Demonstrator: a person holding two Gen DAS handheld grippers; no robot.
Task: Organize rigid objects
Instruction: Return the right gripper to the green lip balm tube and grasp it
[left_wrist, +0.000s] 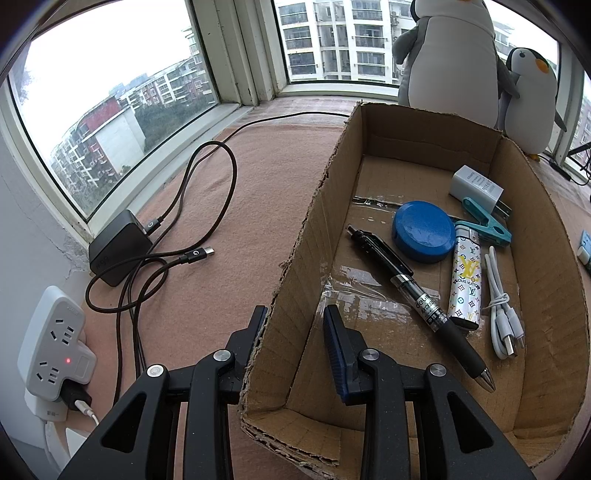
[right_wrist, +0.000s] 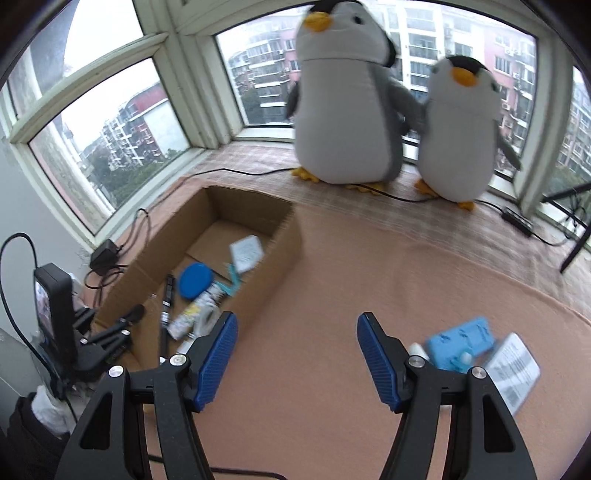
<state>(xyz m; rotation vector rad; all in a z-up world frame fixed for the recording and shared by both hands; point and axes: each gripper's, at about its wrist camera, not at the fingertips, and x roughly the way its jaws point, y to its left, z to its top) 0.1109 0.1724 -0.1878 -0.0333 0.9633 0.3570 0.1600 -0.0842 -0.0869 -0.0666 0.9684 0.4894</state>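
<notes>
An open cardboard box (left_wrist: 546, 295) sits on the pink cloth. It holds a black pen (left_wrist: 417, 295), a blue round case (left_wrist: 424, 232), a patterned lighter (left_wrist: 466, 280), a white cable (left_wrist: 502, 314), a teal clip (left_wrist: 487, 221) and a white plug (left_wrist: 476, 186). My left gripper (left_wrist: 295, 321) is shut on the box's left wall, one finger outside and one inside. My right gripper (right_wrist: 297, 332) stands open over bare cloth to the right of the box (right_wrist: 273, 280), with nothing between its fingers. A blue block (right_wrist: 461, 341) and a white card (right_wrist: 513, 369) lie just right of it.
Two plush penguins (right_wrist: 347, 110) stand at the window behind the box. A black charger (left_wrist: 118, 247) with looped cables and a white power strip (left_wrist: 51, 339) lie left of the box. A thin black cord (right_wrist: 517, 221) runs along the sill.
</notes>
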